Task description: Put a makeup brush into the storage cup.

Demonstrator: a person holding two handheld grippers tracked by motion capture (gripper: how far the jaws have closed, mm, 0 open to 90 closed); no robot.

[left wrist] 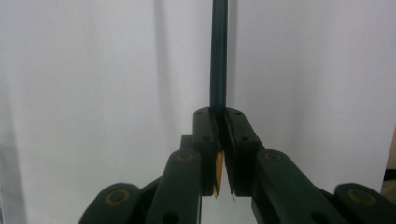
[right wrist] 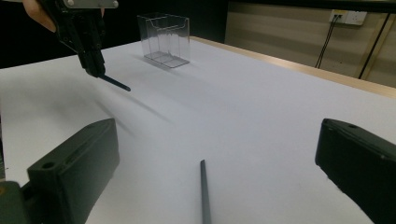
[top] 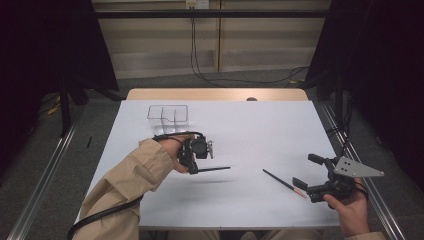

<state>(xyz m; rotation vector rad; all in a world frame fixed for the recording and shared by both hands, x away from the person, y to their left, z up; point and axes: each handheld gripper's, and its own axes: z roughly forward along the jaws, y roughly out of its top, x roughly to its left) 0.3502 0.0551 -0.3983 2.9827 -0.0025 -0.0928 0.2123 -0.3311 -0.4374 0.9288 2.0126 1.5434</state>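
Note:
My left gripper (top: 192,169) hangs a little above the white table (top: 260,125), shut on one end of a thin dark stick (top: 212,169) that points level to the right. In the left gripper view the stick (left wrist: 218,56) runs straight out from the closed gripper (left wrist: 223,126). A second dark stick (top: 284,183) with a pinkish tip lies flat on the table at the front right. My right gripper (top: 306,171) stands open just right of it, nothing between its fingers. In the right gripper view this stick (right wrist: 204,191) lies between the wide jaws of that gripper (right wrist: 215,140).
A clear plastic container (top: 168,118) with upright dividers stands at the back left of the table, behind my left hand; it also appears in the right gripper view (right wrist: 164,39). A wooden strip edges the table's far side. Cables trail on the floor beyond.

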